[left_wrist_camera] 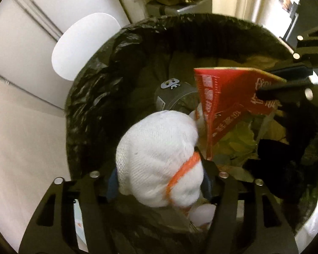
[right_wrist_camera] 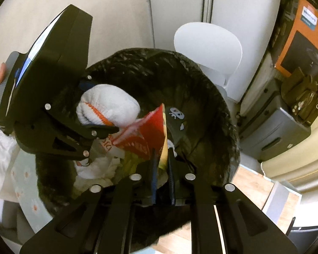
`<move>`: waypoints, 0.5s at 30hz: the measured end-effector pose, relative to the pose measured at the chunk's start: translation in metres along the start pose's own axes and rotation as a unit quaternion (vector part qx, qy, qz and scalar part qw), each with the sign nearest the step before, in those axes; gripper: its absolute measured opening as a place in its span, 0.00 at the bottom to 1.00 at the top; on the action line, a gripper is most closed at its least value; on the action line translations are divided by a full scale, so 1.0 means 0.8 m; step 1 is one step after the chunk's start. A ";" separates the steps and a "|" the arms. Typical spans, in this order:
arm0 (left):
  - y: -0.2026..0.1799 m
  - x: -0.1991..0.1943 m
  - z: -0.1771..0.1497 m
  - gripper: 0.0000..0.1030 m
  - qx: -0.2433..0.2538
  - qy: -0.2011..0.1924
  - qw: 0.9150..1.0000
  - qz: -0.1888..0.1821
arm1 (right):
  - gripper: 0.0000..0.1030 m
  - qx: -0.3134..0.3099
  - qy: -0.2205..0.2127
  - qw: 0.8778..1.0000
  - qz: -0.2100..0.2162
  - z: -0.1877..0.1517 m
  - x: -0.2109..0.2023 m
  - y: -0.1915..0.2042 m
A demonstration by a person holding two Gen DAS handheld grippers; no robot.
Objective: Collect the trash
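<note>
A round bin lined with a black bag (left_wrist_camera: 91, 97) fills both views, and its rim also shows in the right wrist view (right_wrist_camera: 224, 110). My left gripper (left_wrist_camera: 159, 169) is shut on a balled white sock with an orange stripe (left_wrist_camera: 156, 156) and holds it over the bin. The sock also shows in the right wrist view (right_wrist_camera: 110, 103). My right gripper (right_wrist_camera: 161, 158) is shut on a red snack wrapper (right_wrist_camera: 146, 131) over the bin; the wrapper also shows in the left wrist view (left_wrist_camera: 229, 93). Inside lie green leaves (left_wrist_camera: 237, 141), white tissue (right_wrist_camera: 95, 167) and a dark skull-print item (right_wrist_camera: 177, 116).
The bin's white lid (right_wrist_camera: 209, 48) stands open behind it against a white wall. A grey case (right_wrist_camera: 273, 131) and an orange-and-black box (right_wrist_camera: 303, 40) stand at the right. Wooden floor (right_wrist_camera: 252, 184) shows beside the bin.
</note>
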State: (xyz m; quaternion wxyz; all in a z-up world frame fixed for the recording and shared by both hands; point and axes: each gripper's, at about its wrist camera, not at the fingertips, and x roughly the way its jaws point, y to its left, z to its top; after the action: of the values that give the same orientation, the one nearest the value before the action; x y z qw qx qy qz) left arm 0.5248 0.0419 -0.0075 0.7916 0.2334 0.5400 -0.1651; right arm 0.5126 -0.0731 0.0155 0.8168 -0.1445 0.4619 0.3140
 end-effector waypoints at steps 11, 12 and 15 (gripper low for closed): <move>-0.020 -0.075 -0.038 0.91 -0.086 -0.054 0.994 0.035 | 0.71 -0.028 -0.065 0.997 -0.006 -0.032 -0.079 0.008; -0.023 -0.082 -0.043 0.92 -0.097 -0.060 0.993 0.038 | 0.73 -0.030 -0.071 0.997 -0.007 -0.038 -0.086 0.009; -0.035 -0.096 -0.062 0.94 -0.120 -0.080 0.988 0.055 | 0.83 -0.033 -0.091 0.995 -0.012 -0.056 -0.104 0.009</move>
State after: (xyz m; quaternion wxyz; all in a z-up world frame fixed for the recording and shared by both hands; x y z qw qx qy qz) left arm 0.4437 0.0463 0.0433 0.8622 0.1524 0.4775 -0.0735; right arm 0.4470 -0.1222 0.0625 0.8539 -0.1472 0.3734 0.3311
